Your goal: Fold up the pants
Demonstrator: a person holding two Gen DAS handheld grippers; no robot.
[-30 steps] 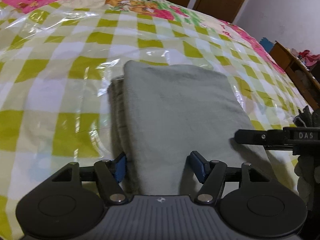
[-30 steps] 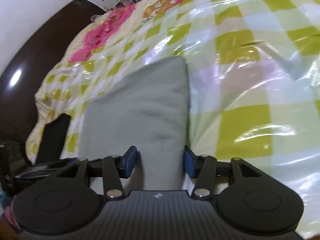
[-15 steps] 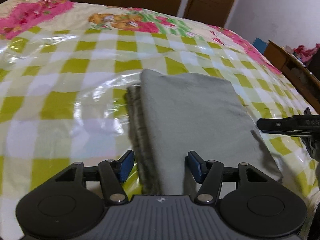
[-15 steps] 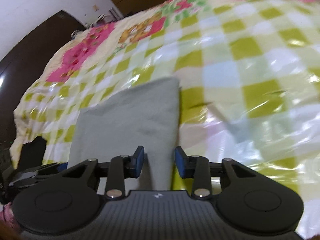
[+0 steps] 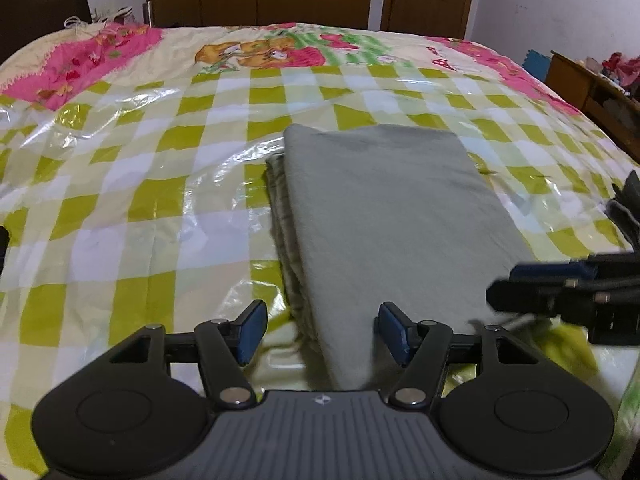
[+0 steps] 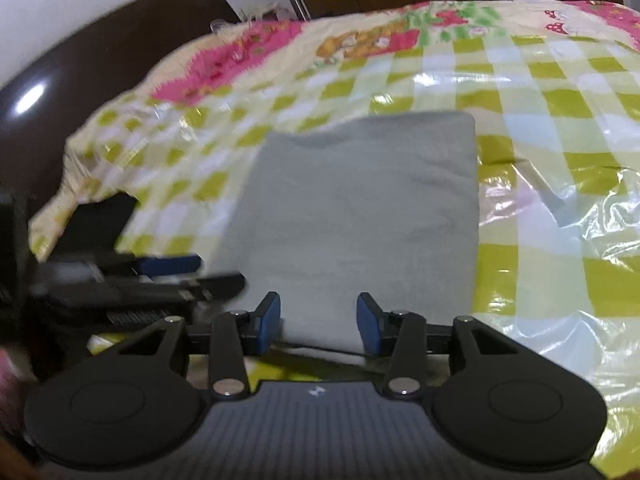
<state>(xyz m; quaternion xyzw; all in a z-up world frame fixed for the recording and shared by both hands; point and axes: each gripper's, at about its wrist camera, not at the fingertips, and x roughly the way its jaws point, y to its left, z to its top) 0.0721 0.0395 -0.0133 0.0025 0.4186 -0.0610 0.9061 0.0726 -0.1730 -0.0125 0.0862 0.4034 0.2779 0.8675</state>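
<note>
The grey folded pants (image 5: 384,216) are lying flat on the green-checked plastic sheet (image 5: 132,204) covering the bed, layered edges showing along their left side. The left gripper (image 5: 322,330) is angling downward over the near end of the pants; its jaws, having just been opening, are standing apart with no pad pressing the cloth. The right gripper (image 6: 318,322) is likewise tilting downward at the near edge, its jaws having just been opening and gripping nothing. Each gripper is appearing at the side of the other's view.
</note>
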